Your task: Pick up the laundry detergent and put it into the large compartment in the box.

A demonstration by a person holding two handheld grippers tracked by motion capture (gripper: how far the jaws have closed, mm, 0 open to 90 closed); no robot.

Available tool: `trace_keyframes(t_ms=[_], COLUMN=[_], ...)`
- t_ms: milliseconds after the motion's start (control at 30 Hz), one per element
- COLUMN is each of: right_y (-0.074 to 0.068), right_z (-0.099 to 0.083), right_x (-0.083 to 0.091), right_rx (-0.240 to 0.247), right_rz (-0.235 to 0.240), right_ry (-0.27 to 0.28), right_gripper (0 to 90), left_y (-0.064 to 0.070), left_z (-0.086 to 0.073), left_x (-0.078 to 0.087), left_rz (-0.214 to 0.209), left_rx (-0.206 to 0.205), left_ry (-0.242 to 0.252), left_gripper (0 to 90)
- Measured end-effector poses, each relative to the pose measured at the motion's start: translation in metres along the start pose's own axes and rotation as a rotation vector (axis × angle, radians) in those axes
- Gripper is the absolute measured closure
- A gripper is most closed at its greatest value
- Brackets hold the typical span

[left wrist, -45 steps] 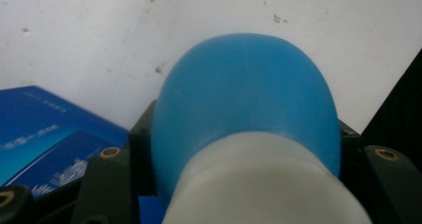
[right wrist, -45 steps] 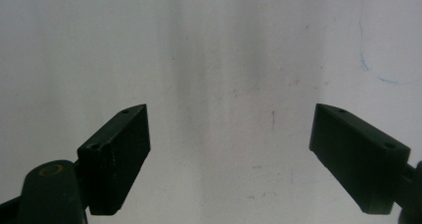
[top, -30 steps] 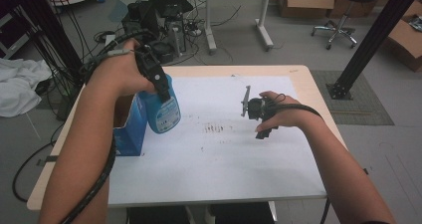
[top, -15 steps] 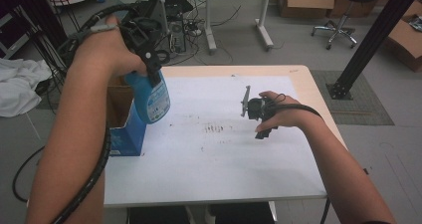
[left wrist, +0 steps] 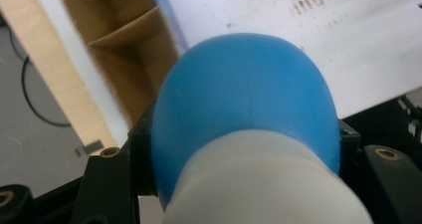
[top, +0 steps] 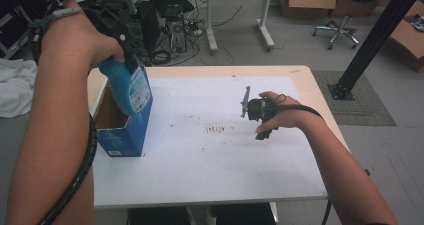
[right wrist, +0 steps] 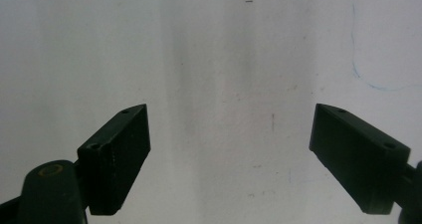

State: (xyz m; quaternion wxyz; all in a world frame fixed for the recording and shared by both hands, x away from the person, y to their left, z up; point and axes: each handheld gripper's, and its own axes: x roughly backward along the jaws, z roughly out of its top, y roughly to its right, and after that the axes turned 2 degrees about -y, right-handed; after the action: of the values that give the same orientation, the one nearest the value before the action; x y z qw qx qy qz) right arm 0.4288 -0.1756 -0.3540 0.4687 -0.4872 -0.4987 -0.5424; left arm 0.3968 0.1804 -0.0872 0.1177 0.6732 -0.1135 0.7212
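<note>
right claw (top: pixel 246 103): hovering over the middle-right of the desk, wide apart, nothing in it. In the right gripper view both black jaws stand well apart with just bare white sheet between them.
sheet (top: pixel 210 150): white cover over most of the desk, with a little cluster of dark specks (top: pixel 216 129) near the middle, just left of the right hand (top: pixel 277 116).
desk (top: pixel 305 80): light wood, you can see the edge poking out around the sheet on the far and right sides.
box (top: pixel 122 135): blue carton standing at the left edge of the desk, top open, brown cardboard inside. The left gripper view looks down into it and you can see the inner flaps.
bottle (top: pixel 129 87): blue with a label, hanging over the box's open top at its right wall, lower end about at the rim. Can't tell if it's touching the box. In the left gripper view its rounded blue shoulder (left wrist: pixel 246 89) is right in front of the camera, whitish part below.
left claw (top: pixel 126 40): clamped on the bottle's top end, held up high over the desk's far left corner, jaws pressed on either side of it.
floor stuff: computer tower (top: pixel 170 20) and cables behind the desk, a rolling chair (top: pixel 345 15) and cardboard boxes (top: pixel 302 0) further back, white cloth (top: pixel 15 92) off to the left.
</note>
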Motion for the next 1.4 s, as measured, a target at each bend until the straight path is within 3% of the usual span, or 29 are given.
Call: trace_keyframes(t_ms=[33,100,167,200,267,333,467,800,1167,1400], right_y=[0.0,-0.001,-0.001,-0.001,-0.001,-0.001,0.0,0.001,0.001,0.001], right_z=[0.0,0.001,0.002,0.002,0.003,0.003,0.005,0.006,0.005,0.006], right_x=[0.0,0.001,0.0,0.0,0.0,0.001,0.001,-0.001,-0.001,-0.001], right_rx=[0.0,0.002,0.004,0.005,0.005,0.005,0.008,0.006,0.003,0.008], right_rz=[0.0,0.0,-0.001,-0.001,-0.001,-0.001,0.001,0.003,0.001,0.003], right_ry=[0.0,-0.002,-0.002,-0.003,-0.006,-0.007,-0.012,-0.014,-0.015,-0.014], right_gripper=[16.6,16.6,16.6,16.6,16.6,16.6,16.6,16.6,16.6,16.6], left_y=[0.0,-0.012,-0.016,-0.024,-0.029,-0.041,-0.054,-0.072,-0.073,-0.076], left_z=[0.0,-0.004,-0.005,-0.007,-0.008,-0.011,-0.014,-0.011,-0.004,0.0], left_x=[0.0,0.0,0.0,0.0,0.0,-0.002,-0.007,-0.023,-0.044,-0.073], left_rz=[0.0,0.006,0.008,0.012,0.014,0.016,0.017,0.029,0.018,0.001], left_rx=[0.0,0.06,0.079,0.119,0.141,0.199,0.251,0.29,0.276,0.265], left_ry=[0.0,-0.001,-0.001,0.001,-0.001,-0.005,-0.009,-0.009,-0.016,-0.038], left_gripper=[38.4,38.4,38.4,38.4,38.4,38.4,38.4,38.4,38.4,38.4])
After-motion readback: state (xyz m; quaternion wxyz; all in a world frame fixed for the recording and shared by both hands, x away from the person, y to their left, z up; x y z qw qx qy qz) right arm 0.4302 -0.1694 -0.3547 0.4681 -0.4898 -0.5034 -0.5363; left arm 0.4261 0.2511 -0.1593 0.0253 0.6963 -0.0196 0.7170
